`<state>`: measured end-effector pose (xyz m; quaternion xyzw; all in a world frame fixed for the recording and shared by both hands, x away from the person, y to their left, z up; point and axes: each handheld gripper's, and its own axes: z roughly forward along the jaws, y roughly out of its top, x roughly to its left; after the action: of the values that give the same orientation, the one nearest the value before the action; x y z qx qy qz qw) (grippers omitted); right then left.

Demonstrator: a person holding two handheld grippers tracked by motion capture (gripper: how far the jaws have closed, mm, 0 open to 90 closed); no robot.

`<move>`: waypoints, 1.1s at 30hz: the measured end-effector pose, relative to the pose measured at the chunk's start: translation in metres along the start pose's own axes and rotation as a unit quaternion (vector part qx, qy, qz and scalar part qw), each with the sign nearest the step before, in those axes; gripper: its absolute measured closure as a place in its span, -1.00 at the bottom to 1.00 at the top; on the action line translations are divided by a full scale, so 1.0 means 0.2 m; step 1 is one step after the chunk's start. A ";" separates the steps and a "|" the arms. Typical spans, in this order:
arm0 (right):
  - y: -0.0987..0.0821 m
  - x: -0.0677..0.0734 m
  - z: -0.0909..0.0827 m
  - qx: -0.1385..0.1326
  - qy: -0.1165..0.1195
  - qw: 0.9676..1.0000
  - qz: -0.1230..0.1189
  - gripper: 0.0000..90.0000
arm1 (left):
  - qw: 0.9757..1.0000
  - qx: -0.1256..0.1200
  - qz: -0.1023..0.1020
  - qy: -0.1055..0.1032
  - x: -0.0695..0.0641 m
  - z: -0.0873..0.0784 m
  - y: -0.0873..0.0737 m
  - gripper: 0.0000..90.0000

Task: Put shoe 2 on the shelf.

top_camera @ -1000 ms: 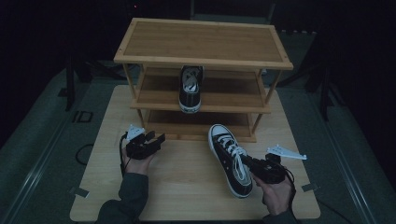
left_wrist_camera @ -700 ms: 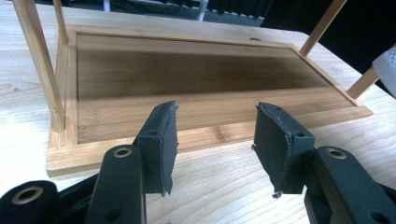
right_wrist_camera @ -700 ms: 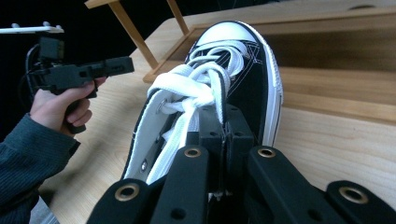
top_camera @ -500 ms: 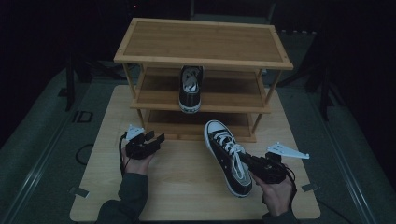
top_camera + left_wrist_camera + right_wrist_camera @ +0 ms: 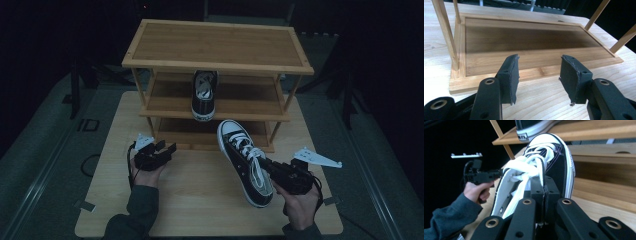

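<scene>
A black-and-white sneaker (image 5: 244,155) hangs above the table in front of the wooden shoe rack (image 5: 215,47), its toe towards the rack. My right gripper (image 5: 265,165) is shut on its side wall beside the laces; the right gripper view shows the jaws (image 5: 544,185) pinched on the sneaker (image 5: 554,165). A matching sneaker (image 5: 204,95) stands on the middle shelf, toe outward. My left gripper (image 5: 165,147) is held at the left, open, nothing between its pads (image 5: 539,75). It faces the bottom shelf (image 5: 524,40).
The rack stands at the back of a light wooden table (image 5: 200,200). Its top shelf and bottom shelf are bare, and the middle shelf has room on both sides of the sneaker. Dark floor surrounds the table.
My right gripper has lifted the sneaker off the table and carried it a little towards the rack. The left gripper has stayed where it was.
</scene>
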<state>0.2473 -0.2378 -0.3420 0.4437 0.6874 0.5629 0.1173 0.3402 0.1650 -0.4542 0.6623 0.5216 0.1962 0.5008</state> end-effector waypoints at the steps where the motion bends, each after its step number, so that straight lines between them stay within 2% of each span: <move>1: 0.01 0.00 0.00 -0.001 0.000 1.000 0.000 0.97 | 1.000 0.000 0.000 0.000 0.00 0.00 0.00 0.11; 6: 0.06 0.02 -0.02 -0.012 -0.003 1.000 -0.002 0.97 | 1.000 0.000 0.000 0.000 0.00 0.00 0.00 0.11; 17: 0.19 0.05 -0.02 -0.032 -0.027 0.999 -0.014 0.97 | 1.000 0.001 -0.002 -0.001 0.00 0.01 0.00 0.11; 23: 0.26 0.02 0.05 -0.041 -0.046 0.998 -0.014 0.97 | 1.000 0.002 -0.004 -0.001 0.00 0.01 -0.01 0.11; 33: 0.32 -0.02 0.15 -0.054 -0.071 0.996 -0.001 0.97 | 1.000 0.001 -0.005 -0.001 0.01 0.01 0.00 0.10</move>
<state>0.3001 -0.2222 -0.2965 0.4749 0.6461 0.5665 0.1901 0.3414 0.1659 -0.4560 0.6605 0.5249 0.1923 0.5013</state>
